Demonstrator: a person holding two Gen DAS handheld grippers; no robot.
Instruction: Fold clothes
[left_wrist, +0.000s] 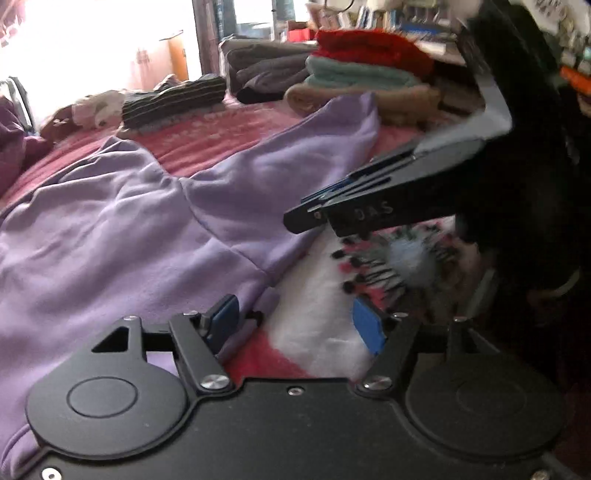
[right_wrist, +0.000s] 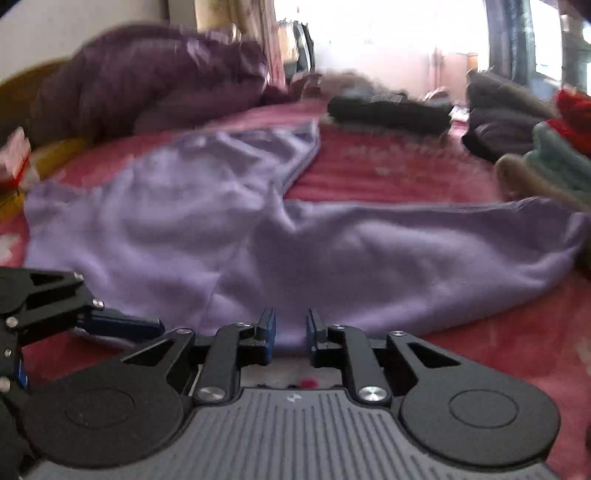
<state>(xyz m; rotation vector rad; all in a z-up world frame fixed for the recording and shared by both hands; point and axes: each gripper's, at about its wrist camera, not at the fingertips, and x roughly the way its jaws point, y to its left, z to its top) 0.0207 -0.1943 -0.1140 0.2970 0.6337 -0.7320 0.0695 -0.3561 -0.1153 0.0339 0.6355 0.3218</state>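
Note:
A lilac sweatshirt (left_wrist: 129, 221) lies spread on the pink bedspread (left_wrist: 229, 136), one sleeve reaching to the far right. My left gripper (left_wrist: 295, 306) stands open at its near hem. Between its blue pads shows a white and pink patterned blanket (left_wrist: 325, 332), and the lilac edge sits by the left pad. My right gripper (left_wrist: 310, 221) hovers just above the sweatshirt's right side. In the right wrist view the right gripper (right_wrist: 291, 317) has its pads a narrow gap apart. The lilac sweatshirt (right_wrist: 221, 229) lies beyond them, unpinched. A left gripper finger (right_wrist: 125, 325) rests at the hem.
Folded red, teal and beige towels (left_wrist: 369, 70) are stacked at the far right of the bed. A striped folded garment (left_wrist: 173, 99) and dark grey clothes (left_wrist: 266, 70) lie behind the sweatshirt. A purple duvet (right_wrist: 147, 81) is bunched at the head.

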